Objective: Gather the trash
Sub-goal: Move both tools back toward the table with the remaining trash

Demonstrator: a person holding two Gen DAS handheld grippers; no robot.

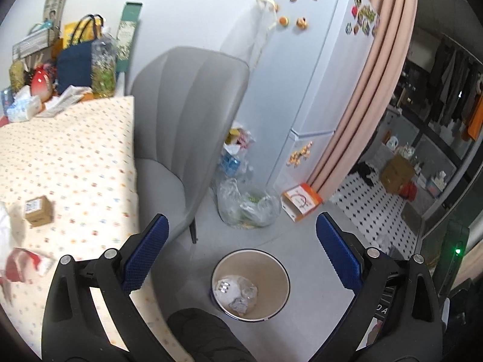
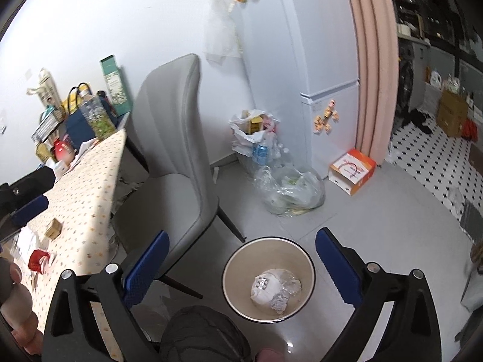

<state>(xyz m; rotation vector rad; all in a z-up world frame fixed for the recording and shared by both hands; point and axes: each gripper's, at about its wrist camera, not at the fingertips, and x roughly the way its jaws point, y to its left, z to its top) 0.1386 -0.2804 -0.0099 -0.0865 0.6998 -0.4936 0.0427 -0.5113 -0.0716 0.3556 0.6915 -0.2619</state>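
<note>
— Where did the claws stand?

— Both were spread wide and held nothing. The left gripper (image 1: 241, 247) and the right gripper (image 2: 240, 259) each hung above the floor, with the bin (image 1: 279, 274) below and between the fingers, near the grey chair (image 1: 187, 114).

— And the trash?

— Some already lay in the bin's bottom: crumpled white paper (image 2: 265, 286) and clear wrap. What remained sat on the table (image 1: 75, 150), off to the left of both claws: a small brown box (image 1: 38, 211), a red wrapper (image 1: 21, 267) and something white at the table's edge, too blurred to name.

— Which hand was nearer?

— The left, I judged. Its view had the box and wrapper close on its left side; from the right wrist the same box (image 2: 53, 228) lay farther off, beyond the left claw's blue pad (image 2: 30, 209).

— So the next move?

— Probably a swing leftward and up, to the tabletop.
</note>
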